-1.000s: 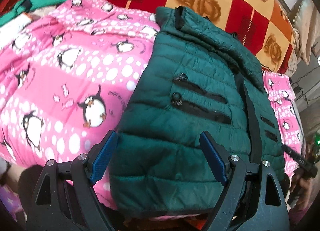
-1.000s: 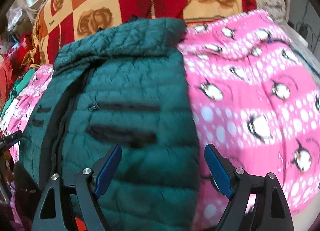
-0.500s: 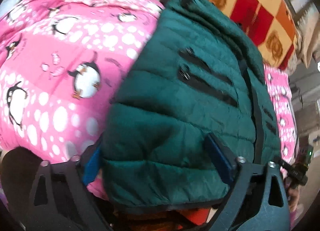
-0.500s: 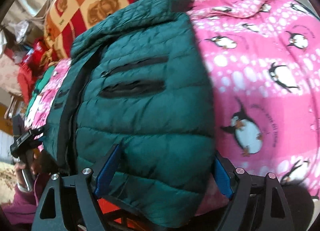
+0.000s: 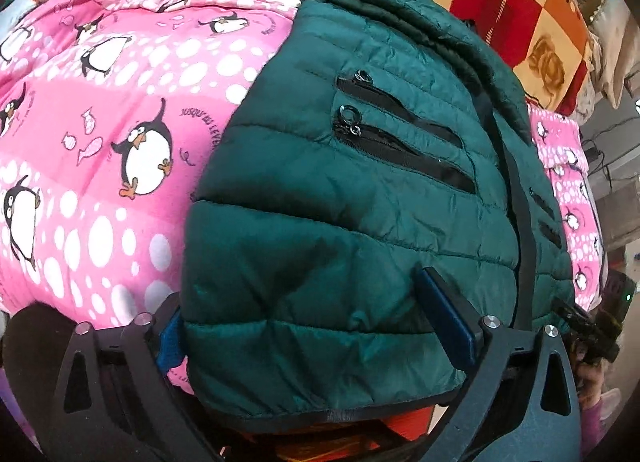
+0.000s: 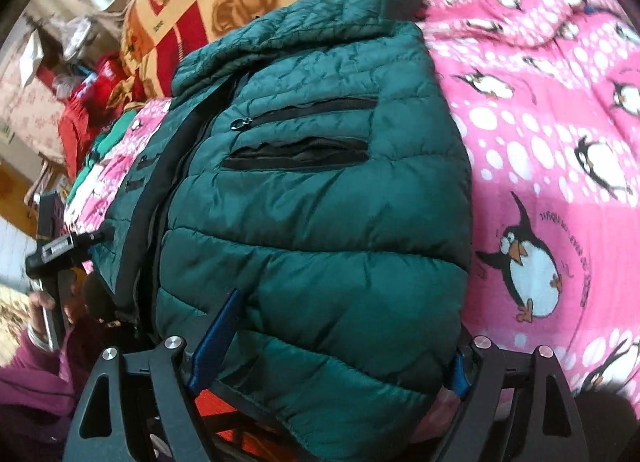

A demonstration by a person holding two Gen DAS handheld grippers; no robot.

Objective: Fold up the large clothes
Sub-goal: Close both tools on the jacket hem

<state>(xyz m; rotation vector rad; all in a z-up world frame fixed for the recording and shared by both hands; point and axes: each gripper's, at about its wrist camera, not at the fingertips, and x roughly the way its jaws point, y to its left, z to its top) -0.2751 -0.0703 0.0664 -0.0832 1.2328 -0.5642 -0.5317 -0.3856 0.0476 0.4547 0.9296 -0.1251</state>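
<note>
Jacket (image 5: pixel 360 222): green quilted puffer, spread front-up on the pink penguin blanket (image 5: pixel 100 122) over the bed, its hem toward us.
Left wrist view, left tongs (image 5: pixel 320 326): we straddle the near hem corner with the jaws standing wide. One blue pad (image 5: pixel 448 322) lies on top of the quilting; the other (image 5: pixel 170 338) peeks out at the jacket's side edge. No squeeze shows yet.
Left wrist view, advice: we should push deeper so both layers sit between the pads before closing.
Right wrist view, right tongs (image 6: pixel 332 342): jaws have just been closing around the opposite hem corner, with the jacket between them. One pad (image 6: pixel 216 338) presses into the fabric; whether the far one bites, we cannot tell.
Right wrist view, advice: we'd close both tongs alike, then lift the hem evenly toward the collar (image 6: pixel 320 10).
</note>
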